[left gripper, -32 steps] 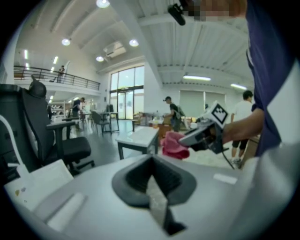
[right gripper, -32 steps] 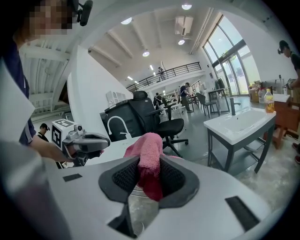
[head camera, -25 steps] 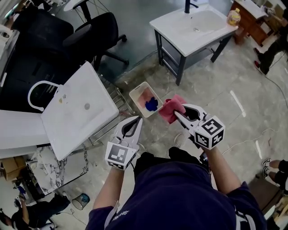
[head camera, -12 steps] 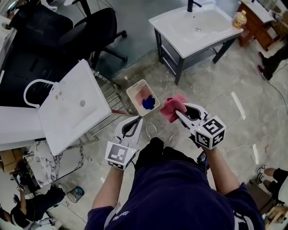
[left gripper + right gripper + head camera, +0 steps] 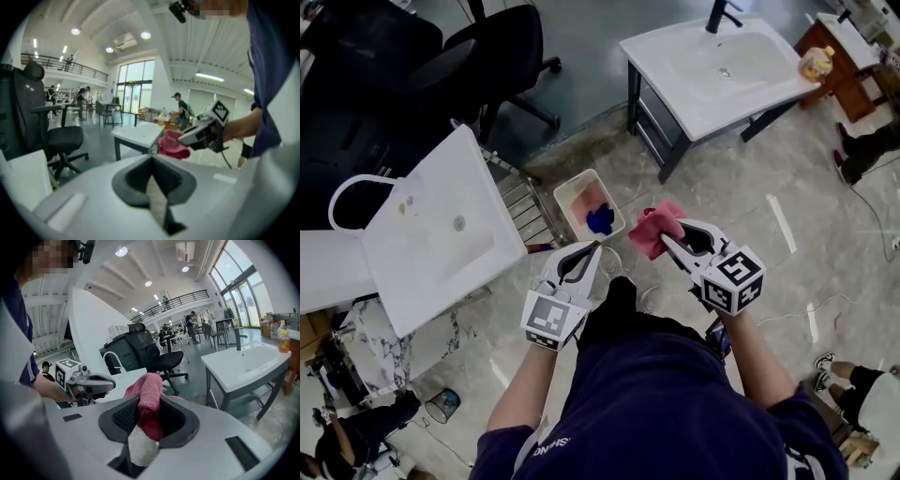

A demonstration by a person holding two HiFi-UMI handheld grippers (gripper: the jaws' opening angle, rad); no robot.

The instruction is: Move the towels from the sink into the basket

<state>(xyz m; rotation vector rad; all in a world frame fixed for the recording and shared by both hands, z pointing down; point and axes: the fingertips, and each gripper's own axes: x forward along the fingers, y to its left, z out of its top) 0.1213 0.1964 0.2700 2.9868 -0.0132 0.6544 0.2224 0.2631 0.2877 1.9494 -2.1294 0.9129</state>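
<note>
My right gripper (image 5: 662, 240) is shut on a pink towel (image 5: 657, 228), which bunches between its jaws (image 5: 149, 397) and hangs in the air just right of the basket. The white basket (image 5: 573, 182) stands on the floor and holds a blue towel (image 5: 600, 220) and some pink cloth. My left gripper (image 5: 593, 249) is shut with nothing in it, its tips near the basket's near corner. The left gripper view shows the right gripper (image 5: 202, 133) carrying the pink towel (image 5: 172, 144).
A white sink (image 5: 722, 61) on a dark frame stands beyond the basket. A second white sink (image 5: 431, 234) lies at the left beside a metal rack. Black office chairs (image 5: 492, 56) stand at the back left. A yellow bottle (image 5: 814, 64) sits at the far right.
Both grippers have advanced together with the person. The basket now lies closer to the left gripper's tips. The pink towel stays gripped in the right jaws.
</note>
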